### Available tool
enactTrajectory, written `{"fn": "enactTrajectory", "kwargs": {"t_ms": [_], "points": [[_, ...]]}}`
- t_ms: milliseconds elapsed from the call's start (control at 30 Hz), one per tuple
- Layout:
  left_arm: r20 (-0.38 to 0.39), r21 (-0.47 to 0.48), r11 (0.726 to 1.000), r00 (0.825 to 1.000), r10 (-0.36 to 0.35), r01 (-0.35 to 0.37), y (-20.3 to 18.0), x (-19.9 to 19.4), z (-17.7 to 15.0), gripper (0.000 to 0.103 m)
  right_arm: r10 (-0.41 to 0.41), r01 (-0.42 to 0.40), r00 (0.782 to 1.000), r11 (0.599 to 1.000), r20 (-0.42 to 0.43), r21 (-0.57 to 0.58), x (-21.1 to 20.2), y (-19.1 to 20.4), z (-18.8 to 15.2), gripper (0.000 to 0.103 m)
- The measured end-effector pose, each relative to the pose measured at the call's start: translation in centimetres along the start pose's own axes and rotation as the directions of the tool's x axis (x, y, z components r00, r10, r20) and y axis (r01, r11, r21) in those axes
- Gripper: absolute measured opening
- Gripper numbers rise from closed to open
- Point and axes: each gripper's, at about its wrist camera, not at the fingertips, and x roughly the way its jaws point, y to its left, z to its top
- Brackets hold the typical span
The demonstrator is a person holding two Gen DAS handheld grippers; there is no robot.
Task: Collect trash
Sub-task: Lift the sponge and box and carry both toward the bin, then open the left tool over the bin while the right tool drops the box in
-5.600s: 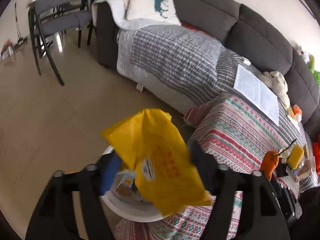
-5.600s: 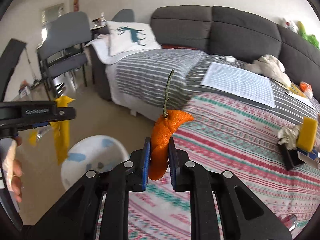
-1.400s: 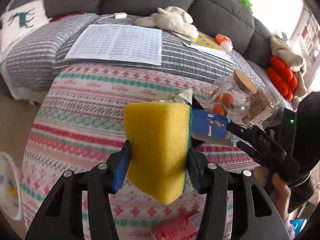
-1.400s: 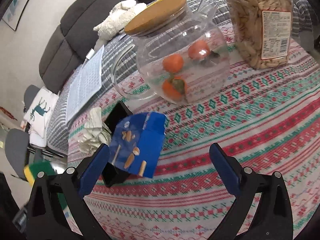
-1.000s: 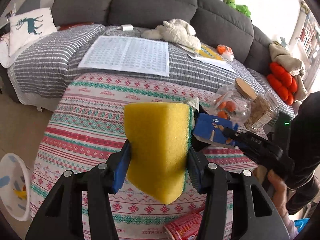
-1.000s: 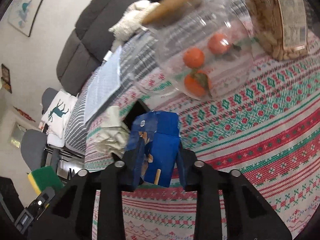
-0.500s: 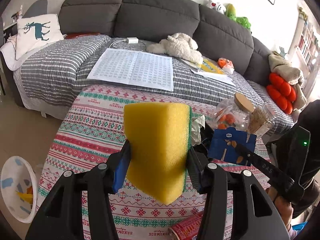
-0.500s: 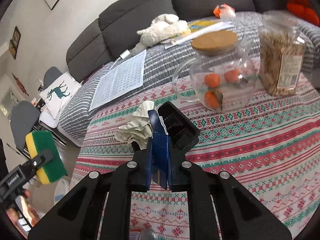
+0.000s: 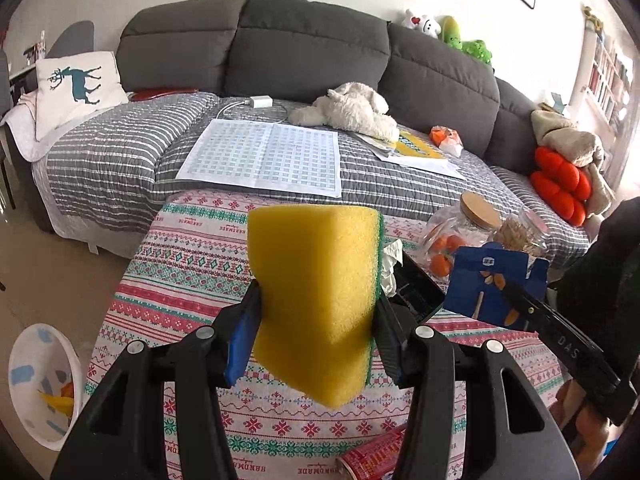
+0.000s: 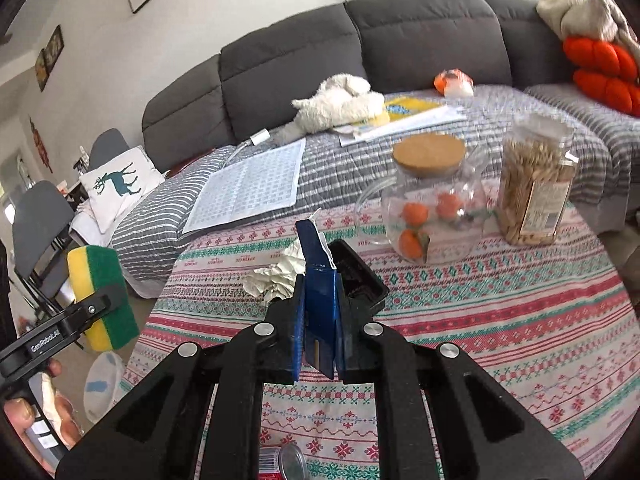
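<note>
Trash first — a flattened blue carton [image 10: 319, 312] is pinched edge-on between my right gripper [image 10: 319, 332] pads, held up above the patterned tablecloth [image 10: 500, 320]. From the left camera I see the same carton face-on [image 9: 494, 292], off to the right of the sponge. My left gripper [image 9: 316, 328] is clamped on a yellow sponge [image 9: 316, 292] with a green scrubbing side, its fingers squeezing both flanks — the sponge stands upright in the air over the table. On the cloth, just behind the carton, lie a crumpled white tissue [image 10: 276, 272] and a black tray [image 10: 356, 276]. Farther back stand a glass jar [image 10: 432, 208] with a cork lid holding small oranges and a clear jar of nuts [image 10: 532, 192]. A red can [image 9: 372, 458] lies at the near edge. Down on the floor to the left sits a white bin [image 9: 24, 384] with scraps inside.
</note>
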Motion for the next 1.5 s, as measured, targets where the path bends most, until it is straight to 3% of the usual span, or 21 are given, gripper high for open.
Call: {"fn": "enactTrajectory", "kwargs": {"t_ms": [433, 800, 1200, 1500], "points": [[0.068, 0.013, 0.997, 0.995, 0.071, -0.072, 0.6, -0.7, -0.2, 0.052, -0.038, 0.051, 0.995, 0.988, 0.089, -0.146, -2.0, 4.4, -0.5, 0.011], [0.077, -0.001, 0.992, 0.989, 0.125, -0.125, 3.7, -1.1, -0.7, 0.052, 0.006, 0.008, 0.998, 0.978, 0.066, -0.209, -0.8, 8.9, -1.7, 0.011], [0.067, -0.066, 0.979, 0.978, 0.197, -0.193, 9.7, -3.0, -1.2, 0.052, 0.075, -0.064, 0.997, 0.951, 0.025, -0.303, 0.4, 15.0, -3.7, 0.011], [0.021, -0.166, 0.948, 0.960, 0.279, -0.271, 16.8, -5.0, -2.0, 0.052, 0.157, -0.151, 0.988, 0.915, -0.014, -0.375, 0.4, 20.7, -5.6, 0.011]]}}
